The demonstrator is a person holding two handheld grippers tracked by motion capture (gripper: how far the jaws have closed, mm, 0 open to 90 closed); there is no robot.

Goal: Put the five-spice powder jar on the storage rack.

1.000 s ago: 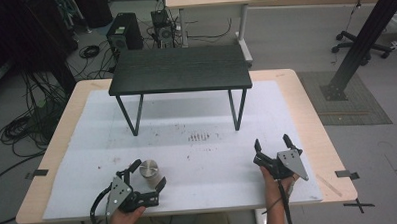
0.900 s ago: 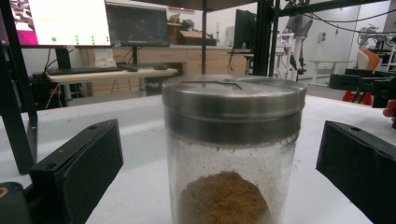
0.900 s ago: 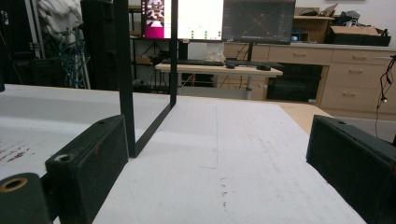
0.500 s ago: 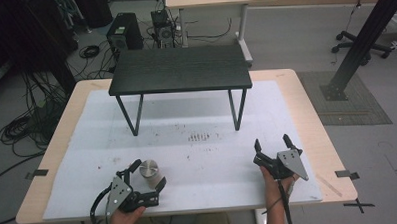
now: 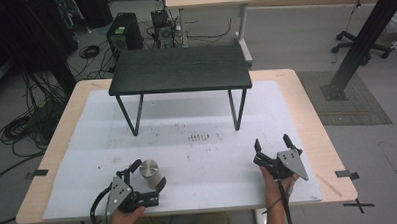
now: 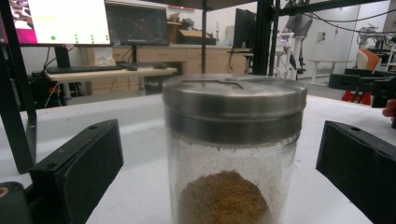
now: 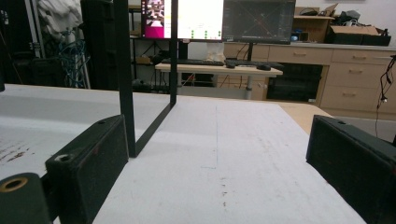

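Here, I hold my left tongs (image 5: 147, 176) spread around the spice jar (image 5: 149, 170) at the worktop's (image 5: 306, 113) near left, needing a square squeeze below its lid, while my right tongs (image 5: 273, 148) wait open and empty.

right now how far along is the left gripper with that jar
Done: the left gripper has its open jaws on either side of the jar, not touching it. In hand: nothing is gripped yet. Left: closing on the jar and lifting it. The right gripper sits open, apart.
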